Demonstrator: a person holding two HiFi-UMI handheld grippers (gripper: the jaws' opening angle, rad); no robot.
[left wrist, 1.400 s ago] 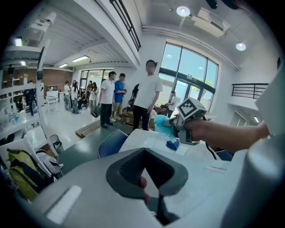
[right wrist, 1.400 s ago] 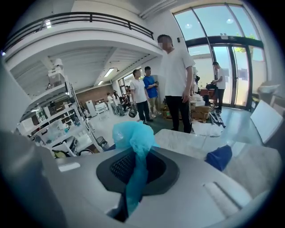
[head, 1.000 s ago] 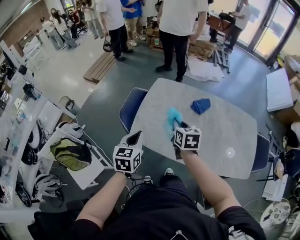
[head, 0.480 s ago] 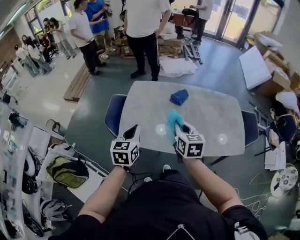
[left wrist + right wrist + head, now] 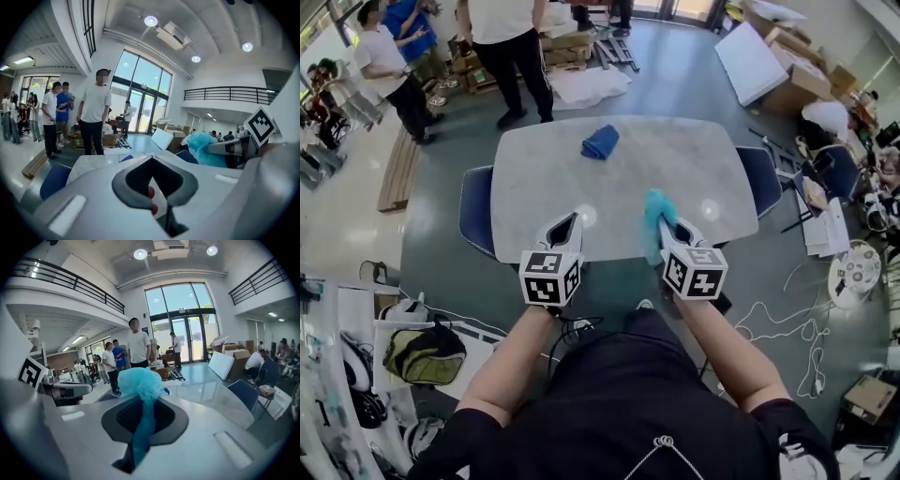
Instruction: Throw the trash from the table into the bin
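The pale hand-held left gripper (image 5: 567, 225) has its jaws together, nothing clearly between them. A dark-blue crumpled cloth (image 5: 600, 142) lies on the pale marbled round-cornered table (image 5: 712, 178). The soft, thin, turquoise wad of trash (image 5: 654, 211) puffs above the near table edge, its tail pinched between the clenched jaws of the right gripper (image 5: 672, 228).

We count two claws, the left claw (image 5: 566, 225) and the right claw (image 5: 667, 228). Two crumpled wads: one turquoise wad (image 5: 653, 208), one dark blue wad (image 5: 600, 142). One tabletop (image 5: 675, 164). Two seats: left blue chair (image 5: 474, 208), right blue chair (image 5: 766, 173).
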